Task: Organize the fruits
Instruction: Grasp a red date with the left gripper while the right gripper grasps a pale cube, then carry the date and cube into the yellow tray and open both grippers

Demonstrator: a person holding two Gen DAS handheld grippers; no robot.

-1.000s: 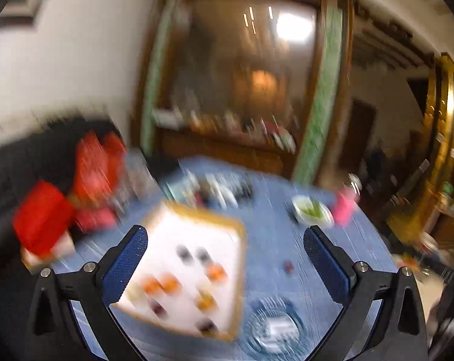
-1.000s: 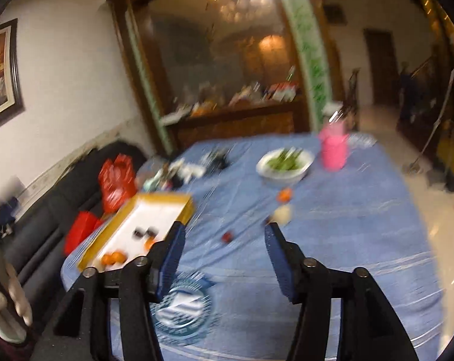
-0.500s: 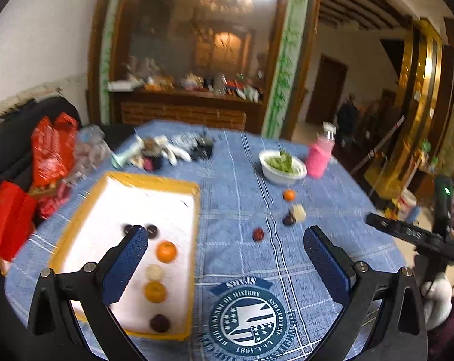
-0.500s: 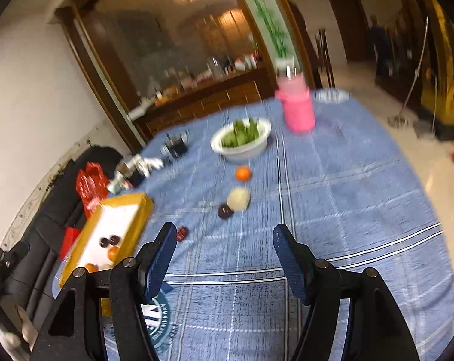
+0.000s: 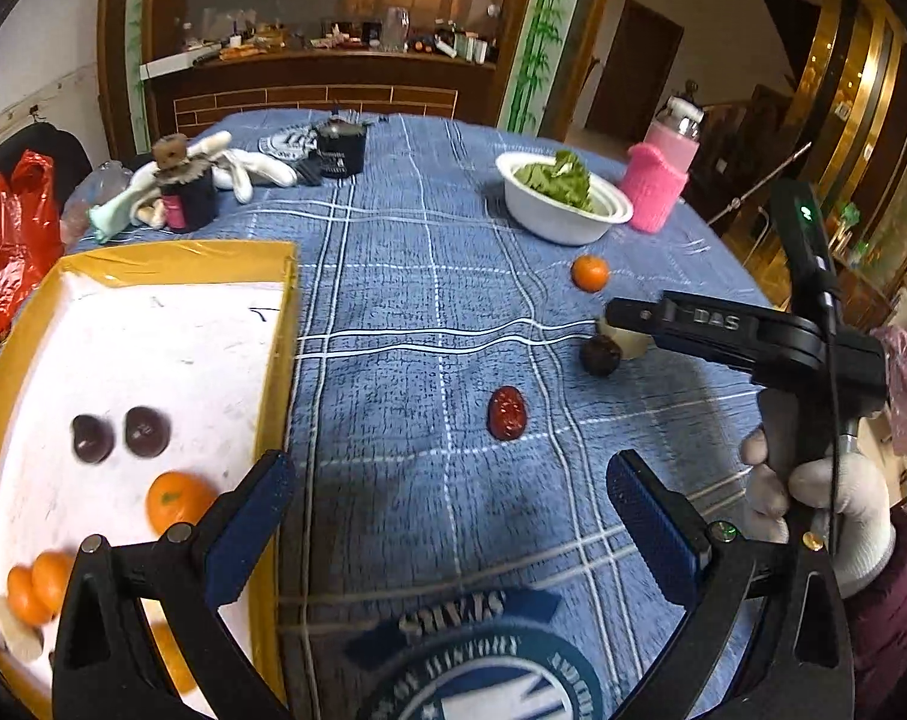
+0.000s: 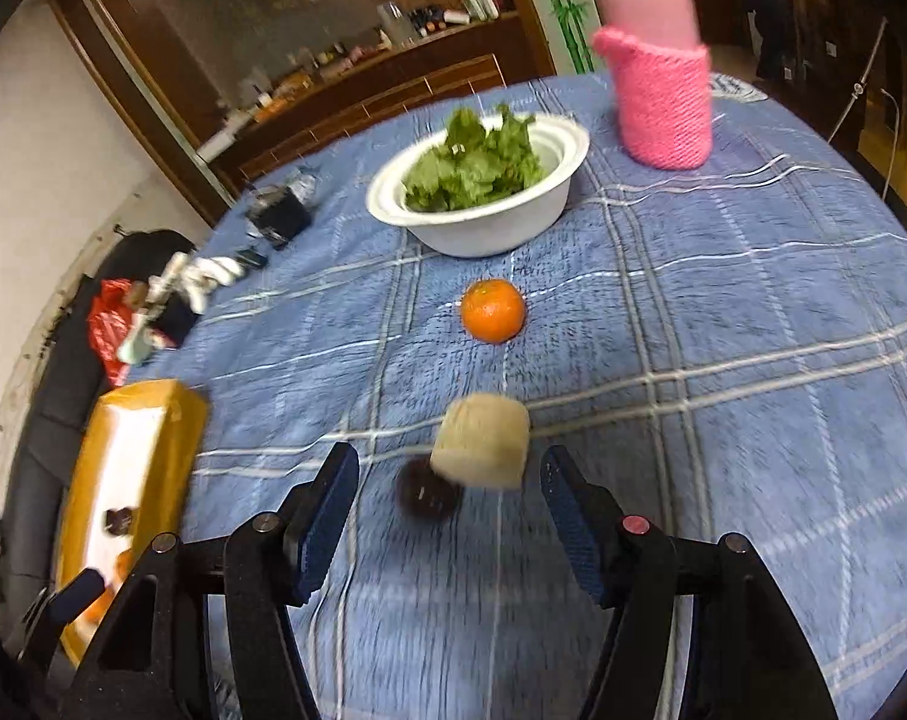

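My left gripper (image 5: 447,468) hangs open over the blue checked cloth, and a red date (image 5: 507,414) lies just ahead of its fingers. A yellow-rimmed white tray (image 5: 177,264) to its left holds two dark plums (image 5: 93,438), several oranges (image 5: 177,498) and a pale piece (image 5: 15,630). My right gripper (image 6: 450,462) has its jaws closing. A pale fruit (image 6: 482,441) and a dark fruit (image 6: 426,498) lie just beyond its tips, untouched. An orange (image 6: 493,310) sits farther off.
A white bowl (image 5: 558,222) of greens and a bottle in a pink knitted sleeve (image 5: 660,186) stand at the back right. Black cups (image 5: 340,153) and white gloves (image 5: 255,171) lie at the back left. A red bag (image 5: 15,240) rests on the sofa.
Both grippers have come down and forward toward the table. The loose fruits now lie close in front of the fingers, and the right gripper has entered the left wrist view.
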